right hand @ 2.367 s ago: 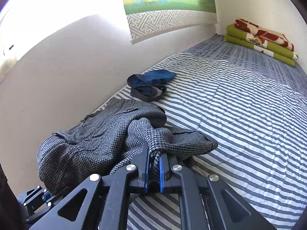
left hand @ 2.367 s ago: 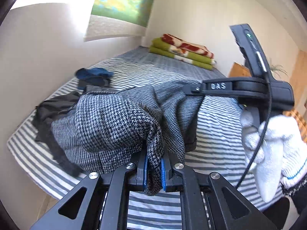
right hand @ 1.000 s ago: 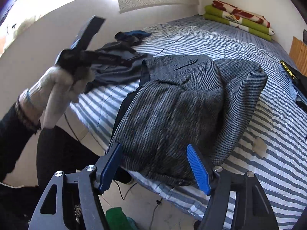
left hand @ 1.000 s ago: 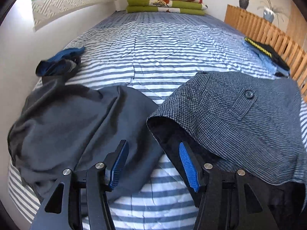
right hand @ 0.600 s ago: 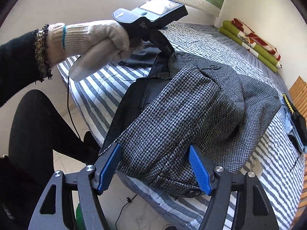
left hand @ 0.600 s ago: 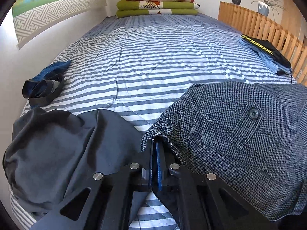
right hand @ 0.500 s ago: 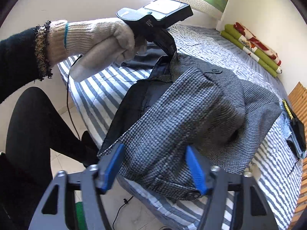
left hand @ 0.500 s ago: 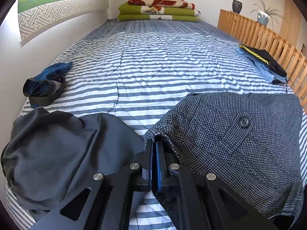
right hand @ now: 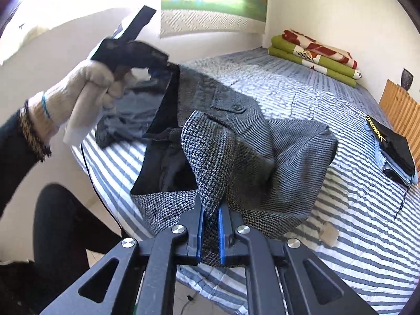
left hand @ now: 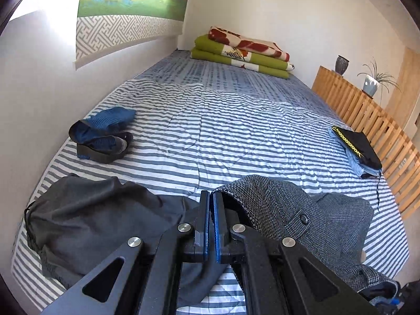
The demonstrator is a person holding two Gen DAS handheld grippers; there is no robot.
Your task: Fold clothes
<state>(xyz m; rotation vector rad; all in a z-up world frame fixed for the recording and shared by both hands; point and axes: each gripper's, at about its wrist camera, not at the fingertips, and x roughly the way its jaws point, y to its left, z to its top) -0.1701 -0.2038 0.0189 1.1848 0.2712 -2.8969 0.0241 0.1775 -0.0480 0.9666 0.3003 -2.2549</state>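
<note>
The grey houndstooth jacket (right hand: 252, 152) lies heaped at the near edge of the striped bed (left hand: 236, 131), and both tools have hold of it. The right gripper (right hand: 210, 225) is clenched on a thick fold of the houndstooth cloth, which bulges up from between its blue fingers (right hand: 200, 232) and spreads away ahead of them; pinching a doubled edge like this gives a firm purchase on heavy fabric. The left gripper (left hand: 211, 225) has its fingers pressed together, with the jacket's edge just to their right and its dark lining beneath them. In the right wrist view the same tool, held in a white-gloved hand (right hand: 89, 99), sits raised beyond and to the left of the right fingers, with a black-lined corner of the jacket hanging from its tip, so it appears to grip that thin lining edge. Two holds spaced apart along one side probably serve to lift and spread the garment flat before folding. Left of the left fingers lies a crumpled dark garment (left hand: 89, 218); farther ahead on that side sits a blue bundle (left hand: 102, 134). Off to the right of both fingers, near the wooden slats (left hand: 367, 115), a folded pile (left hand: 357, 147) rests, likely finished pieces kept clear of the working area.
</note>
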